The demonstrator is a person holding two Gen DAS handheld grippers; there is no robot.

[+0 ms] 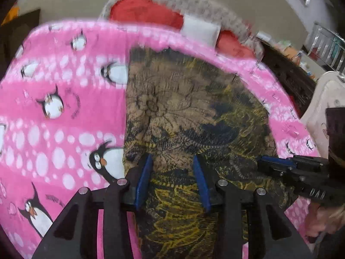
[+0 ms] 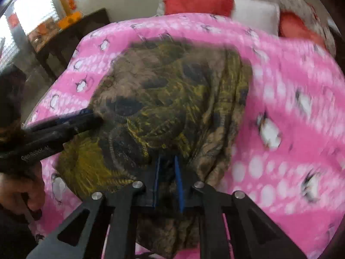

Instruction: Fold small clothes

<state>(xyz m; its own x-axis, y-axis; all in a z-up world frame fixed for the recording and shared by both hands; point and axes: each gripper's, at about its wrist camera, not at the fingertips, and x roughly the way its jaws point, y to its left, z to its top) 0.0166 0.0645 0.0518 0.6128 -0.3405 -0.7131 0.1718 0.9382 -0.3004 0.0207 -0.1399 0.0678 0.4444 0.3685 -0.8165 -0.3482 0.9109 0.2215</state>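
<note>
My left gripper (image 1: 172, 168) hovers with jaws apart over the near part of the printed garment (image 1: 189, 116), cloth showing between its blue pads (image 1: 144, 181). The olive, tan and black garment lies spread on the pink penguin blanket (image 1: 54, 112) ahead of both jaws. My right gripper (image 2: 168, 172) has its jaws nearly together; whether they pinch the garment's near edge I cannot tell. Beyond the garment lie red cushions (image 2: 194, 0) and a white pillow (image 2: 256, 13).
</note>
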